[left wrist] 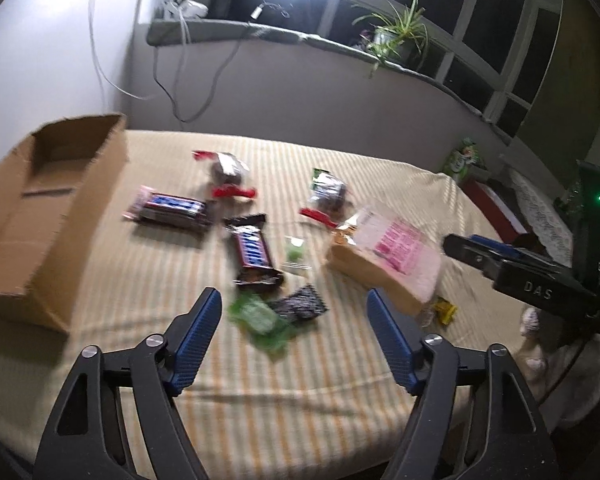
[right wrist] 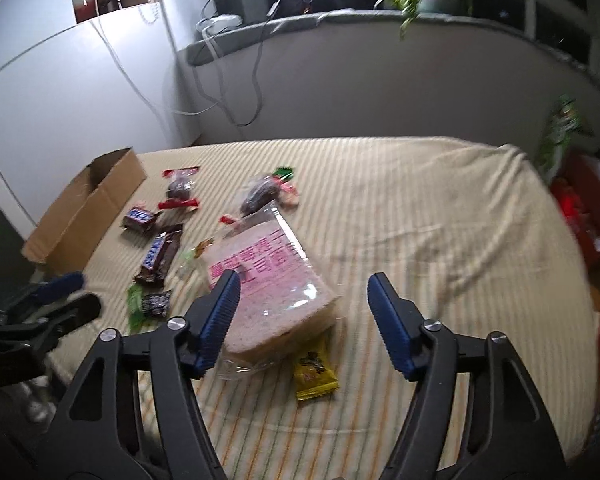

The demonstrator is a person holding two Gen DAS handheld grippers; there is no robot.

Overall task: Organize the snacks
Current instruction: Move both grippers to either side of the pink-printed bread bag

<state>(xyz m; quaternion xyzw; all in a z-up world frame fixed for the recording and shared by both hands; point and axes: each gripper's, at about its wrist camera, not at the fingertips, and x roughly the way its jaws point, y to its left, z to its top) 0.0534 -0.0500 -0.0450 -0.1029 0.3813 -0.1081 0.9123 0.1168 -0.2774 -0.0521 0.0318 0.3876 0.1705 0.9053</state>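
Cardboard box (left wrist: pixel 56 216) sits empty at the bedspread's (left wrist: pixel 260 360) left edge; bread bag (right wrist: pixel 268 280) lies mid-bed, soft and crushable, best lifted by its loose plastic end. Candy bars (left wrist: pixel 254 250) beside it look light, stiff, slippery. Left gripper (left wrist: pixel 294 306) and right gripper (right wrist: pixel 302 290) both spread, holding nothing.

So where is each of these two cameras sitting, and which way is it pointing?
Left wrist: rides the left gripper, facing the cardboard box and scattered snacks; its open blue fingers show, the right gripper at the edge.
Right wrist: rides the right gripper, over the bread bag; its open fingers show, the left gripper beside.
Shared: box, bread, both Snickers bars, windowsill plant.
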